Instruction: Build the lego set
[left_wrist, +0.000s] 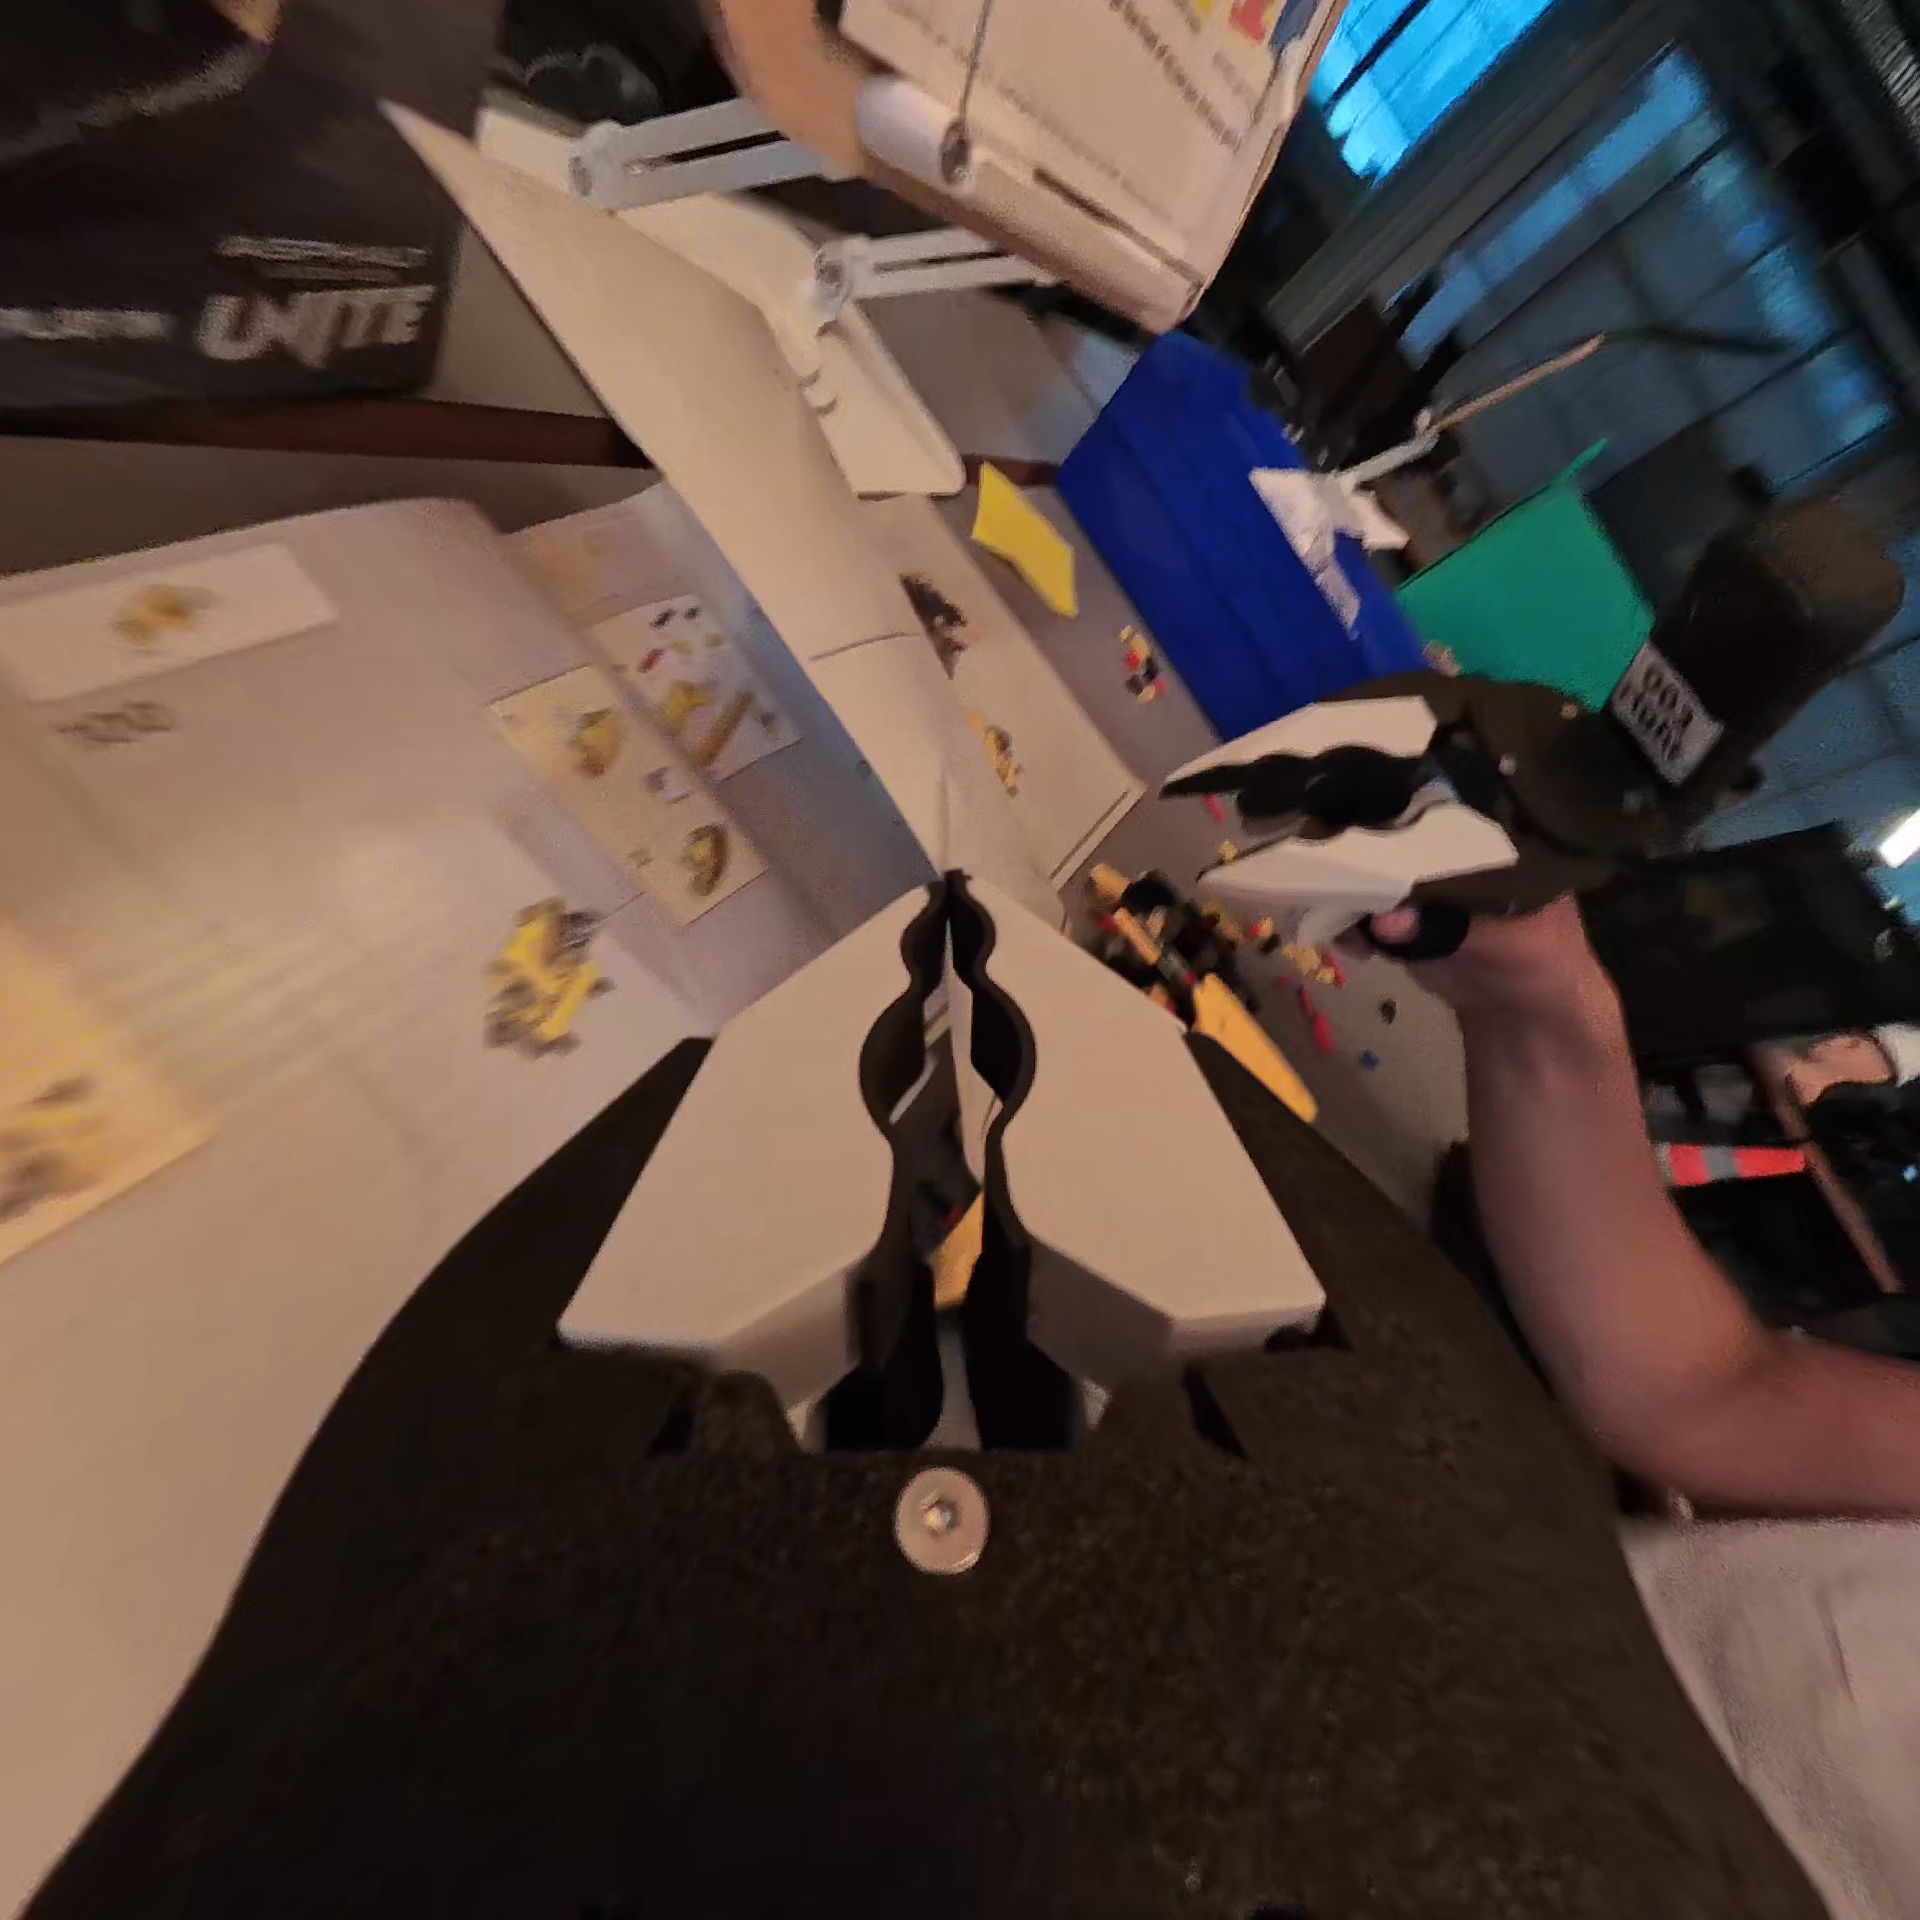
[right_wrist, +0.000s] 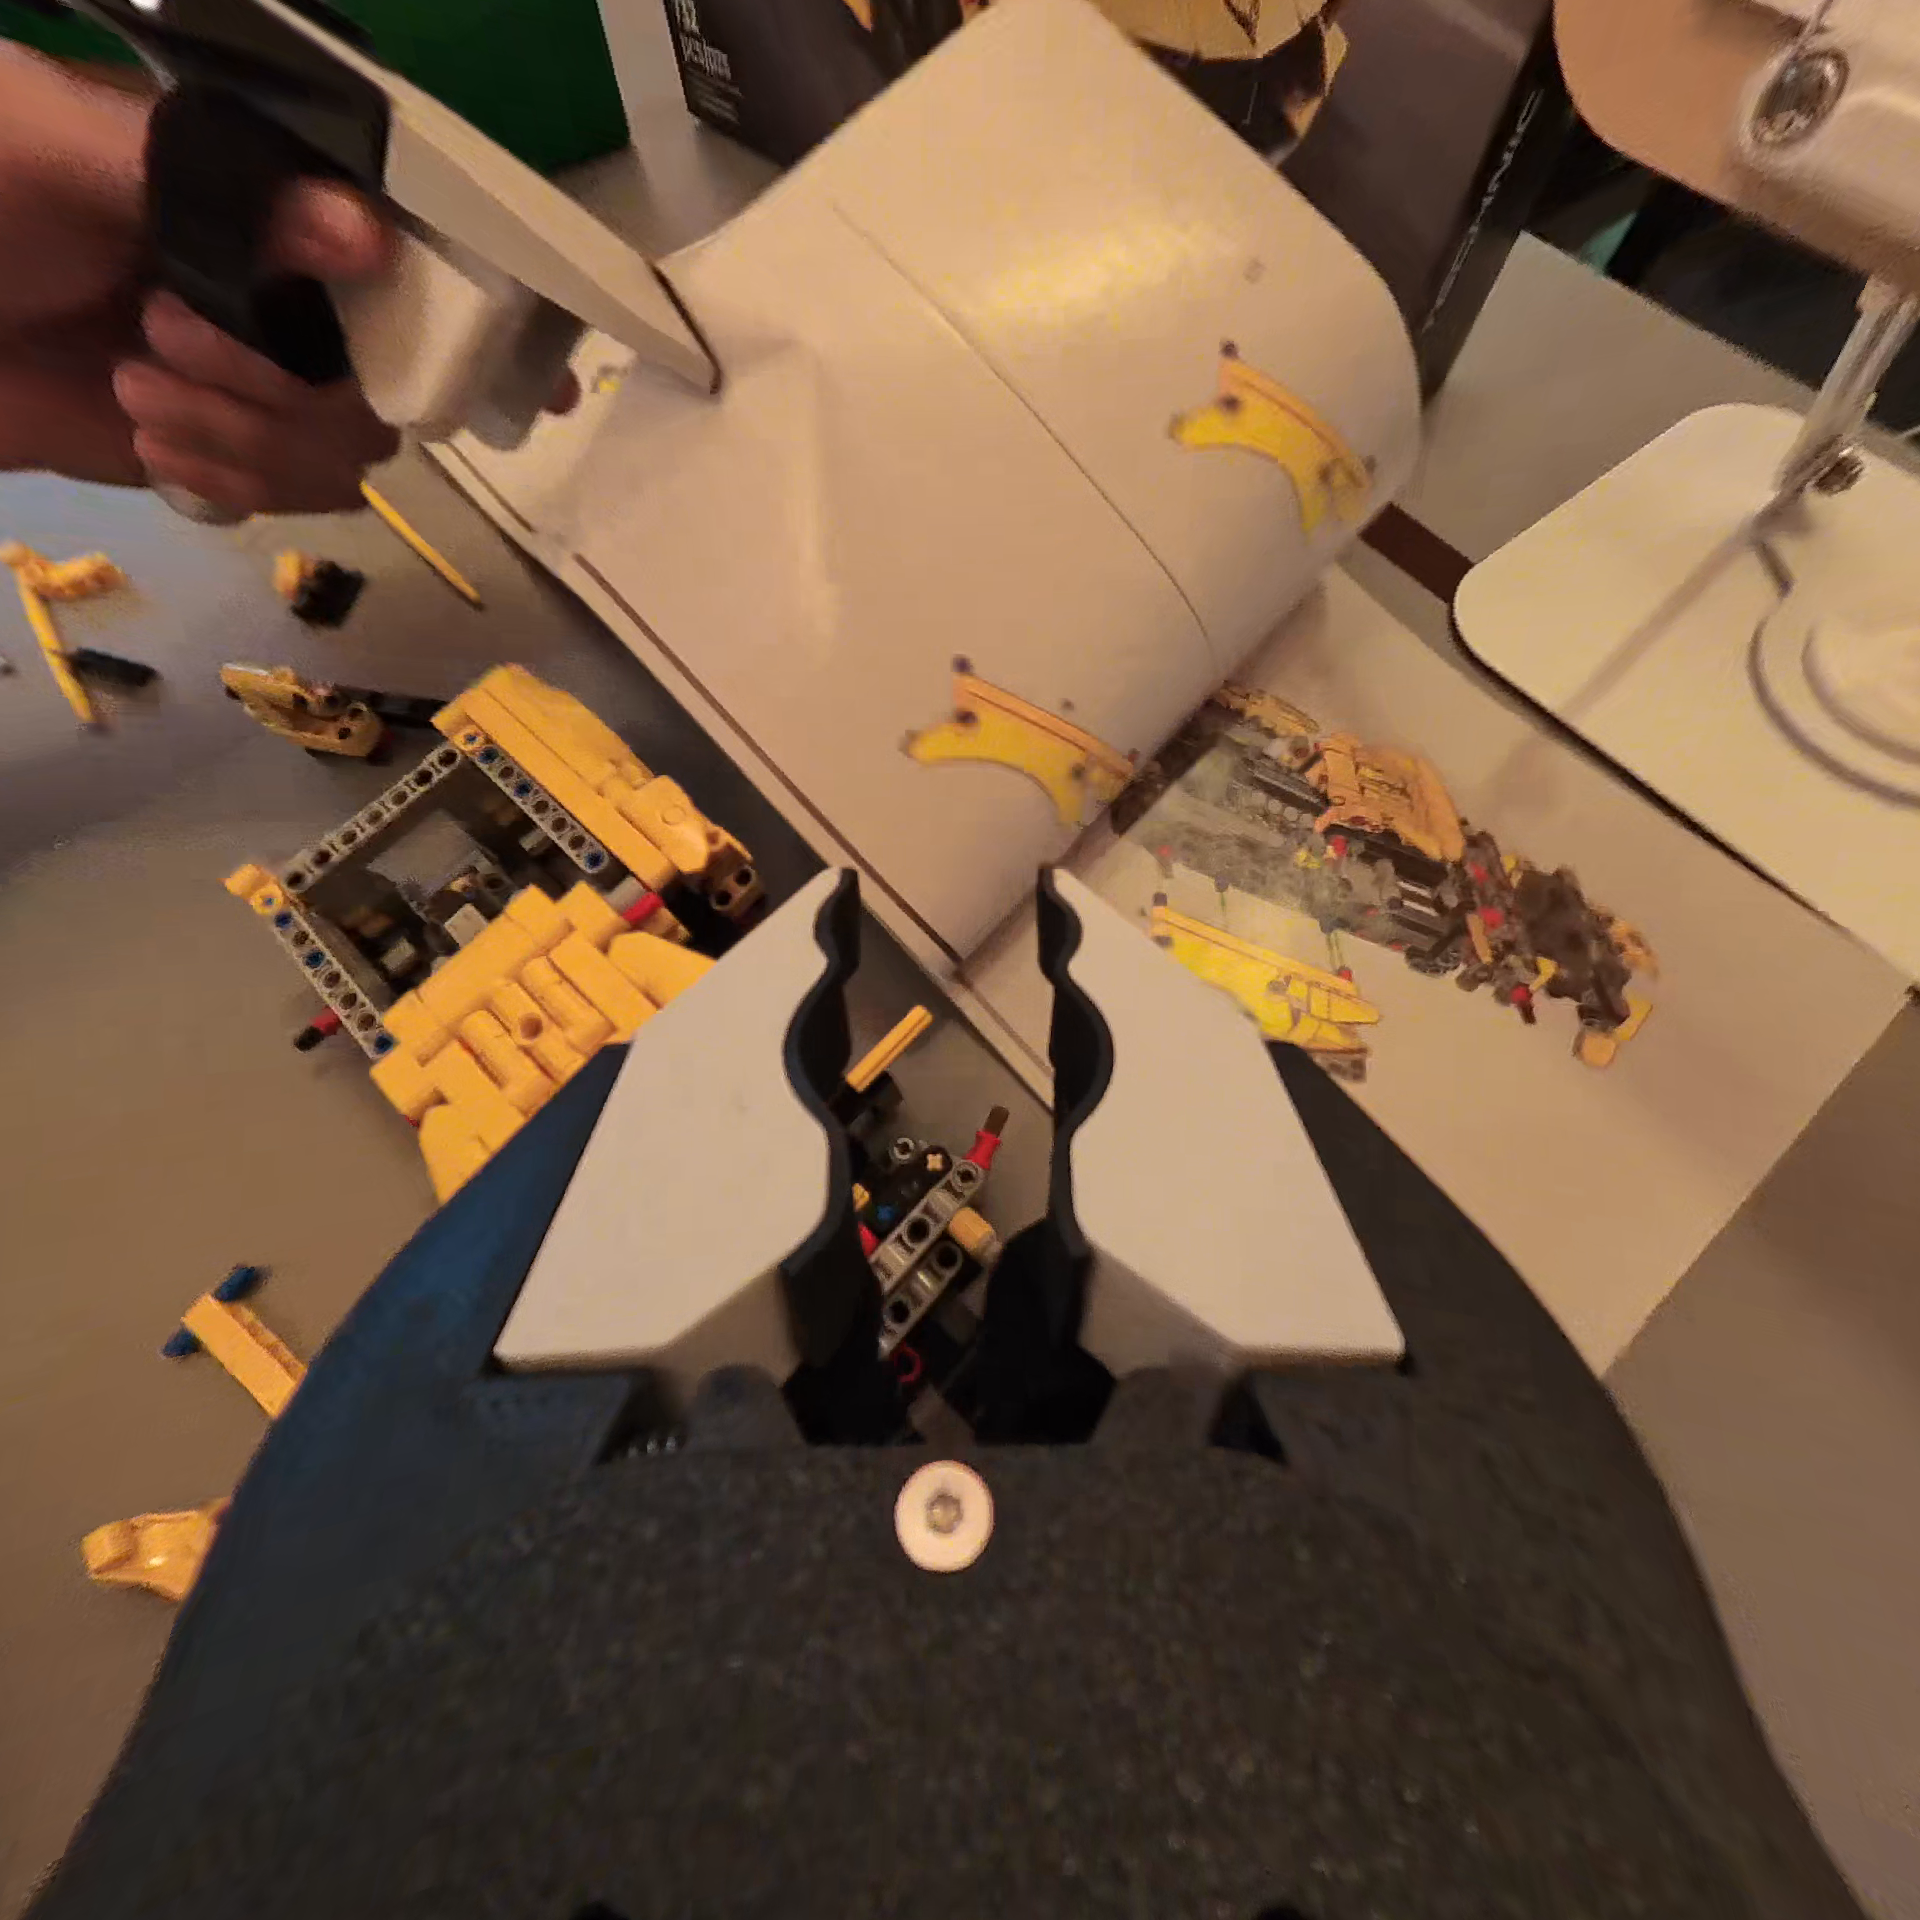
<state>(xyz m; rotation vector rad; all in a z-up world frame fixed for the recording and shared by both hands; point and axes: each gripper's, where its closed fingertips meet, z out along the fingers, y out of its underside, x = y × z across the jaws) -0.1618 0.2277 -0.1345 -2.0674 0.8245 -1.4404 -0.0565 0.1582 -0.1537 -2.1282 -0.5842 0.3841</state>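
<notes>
My left gripper (left_wrist: 950, 885) is shut on the edge of a page (left_wrist: 707, 436) of the open instruction booklet (left_wrist: 312, 831). The right wrist view shows the same: the left gripper (right_wrist: 710, 376) holds the white page (right_wrist: 987, 416) lifted and curled over the booklet's printed page (right_wrist: 1403, 883). My right gripper (right_wrist: 945, 894) is open and empty, above the booklet's near edge. It also shows in the left wrist view (left_wrist: 1184, 831), held by a hand. The partly built yellow lego model (right_wrist: 499, 935) lies on the table to its left and shows in the left wrist view (left_wrist: 1174, 935).
Loose yellow, black and red pieces (right_wrist: 62, 603) lie scattered left of the model, with a yellow beam (right_wrist: 239, 1340) nearer. A white lamp base (right_wrist: 1662, 623) stands at the right. A blue box (left_wrist: 1195, 520), a green box (left_wrist: 1527, 613) and a black set box (right_wrist: 1455, 156) stand behind. Across from one pair of fingers to the other is roughly 15 centimeters. My right gripper is the nearer one to the yellow beam (right_wrist: 239, 1340): about 20 centimeters, against 25 centimeters.
</notes>
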